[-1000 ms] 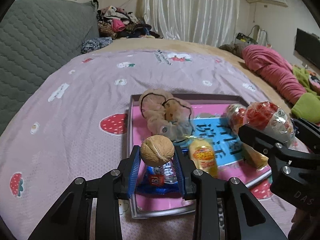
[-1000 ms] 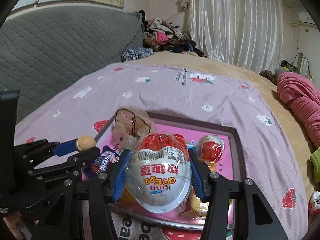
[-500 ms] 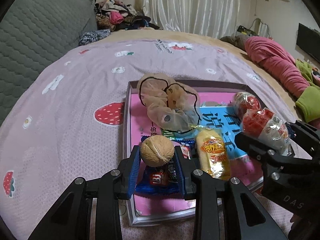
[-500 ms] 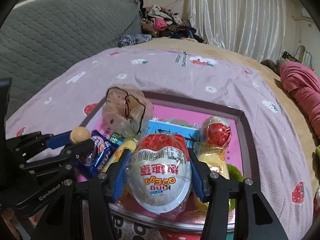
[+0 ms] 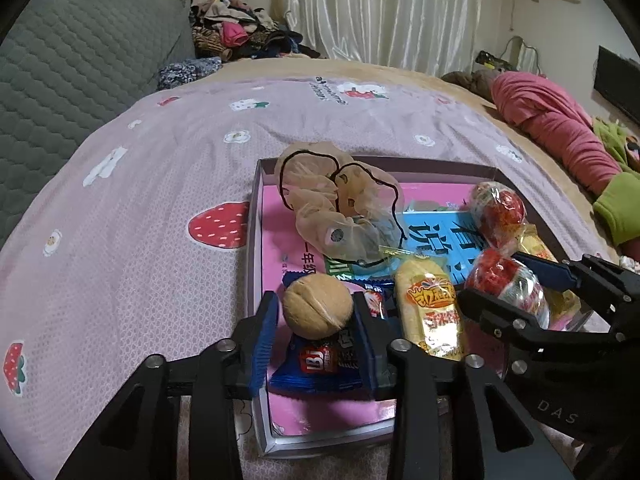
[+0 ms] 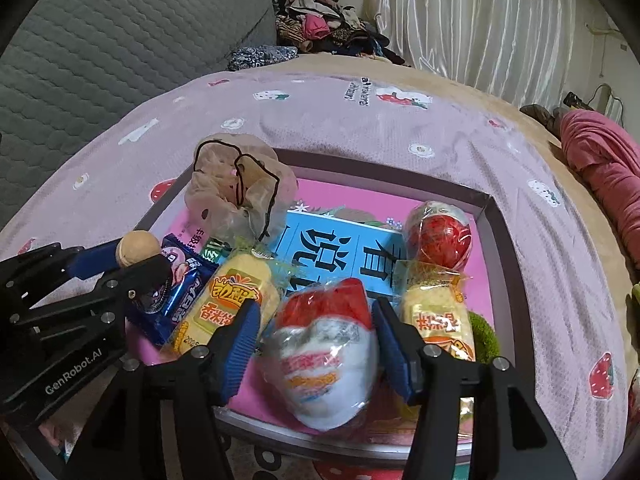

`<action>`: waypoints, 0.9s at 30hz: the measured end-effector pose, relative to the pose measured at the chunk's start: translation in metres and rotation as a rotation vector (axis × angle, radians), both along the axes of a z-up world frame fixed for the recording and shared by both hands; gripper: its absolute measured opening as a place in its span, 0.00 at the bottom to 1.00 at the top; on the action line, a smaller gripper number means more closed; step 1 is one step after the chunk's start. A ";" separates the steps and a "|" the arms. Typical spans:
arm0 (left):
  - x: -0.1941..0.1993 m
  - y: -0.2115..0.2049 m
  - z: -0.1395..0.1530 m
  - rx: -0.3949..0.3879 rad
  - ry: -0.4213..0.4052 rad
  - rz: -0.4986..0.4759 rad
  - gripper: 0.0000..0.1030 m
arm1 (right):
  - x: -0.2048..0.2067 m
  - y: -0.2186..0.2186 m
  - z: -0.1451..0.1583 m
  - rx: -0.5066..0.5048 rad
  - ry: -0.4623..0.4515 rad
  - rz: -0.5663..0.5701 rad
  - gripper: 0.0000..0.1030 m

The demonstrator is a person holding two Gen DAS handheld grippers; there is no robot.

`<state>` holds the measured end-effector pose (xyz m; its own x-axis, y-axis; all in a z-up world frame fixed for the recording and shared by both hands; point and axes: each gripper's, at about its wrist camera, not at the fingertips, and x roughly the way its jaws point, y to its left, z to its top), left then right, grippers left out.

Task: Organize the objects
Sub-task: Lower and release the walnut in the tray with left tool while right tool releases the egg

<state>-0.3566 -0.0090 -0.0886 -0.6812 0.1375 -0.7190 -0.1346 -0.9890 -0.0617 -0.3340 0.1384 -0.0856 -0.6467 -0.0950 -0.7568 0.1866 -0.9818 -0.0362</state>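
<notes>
A shallow tray [image 5: 252, 240] lies on the pink strawberry bedspread. My left gripper [image 5: 316, 304] hangs over its near left corner, jaws opening. The walnut [image 5: 318, 312] sits between the blue pads with a gap at the left pad, just above a blue cookie packet [image 5: 328, 364]. My right gripper [image 6: 316, 312] is over the tray's near edge [image 6: 504, 248], jaws opening too. The red-and-white wrapped egg [image 6: 326, 360] is blurred and loose between its pads. In the tray lie a beige scrunchie [image 6: 236, 192], two yellow cake packets [image 6: 232, 300], a second wrapped egg [image 6: 440, 236] and a blue book [image 6: 344, 256].
A grey quilted headboard [image 5: 80, 76] rises at the left, with a heap of clothes [image 5: 240, 40] behind the bed. Pink bedding [image 5: 560, 128] and a green cloth [image 5: 620, 208] lie at the right. A green ball [image 6: 484, 340] sits in the tray's near right corner.
Both grippers have sunk toward the tray. Their jaws have widened: a gap shows beside the walnut, and the egg has slipped lower between the right pads.
</notes>
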 end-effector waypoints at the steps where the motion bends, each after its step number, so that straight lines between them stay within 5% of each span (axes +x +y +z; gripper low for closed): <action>1: 0.000 0.000 0.000 0.000 0.001 0.002 0.42 | 0.000 0.000 0.000 0.001 0.002 -0.002 0.62; 19: 0.009 -0.008 0.020 0.029 0.047 0.027 0.71 | 0.014 0.002 0.024 -0.001 0.063 -0.013 0.70; 27: 0.018 -0.013 0.036 0.022 0.083 0.056 0.75 | 0.025 0.006 0.043 0.000 0.117 -0.029 0.76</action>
<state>-0.3386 -0.0217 -0.0525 -0.7455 0.1131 -0.6569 -0.0849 -0.9936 -0.0747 -0.3089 0.1444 -0.0428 -0.7331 -0.0752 -0.6760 0.1529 -0.9866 -0.0561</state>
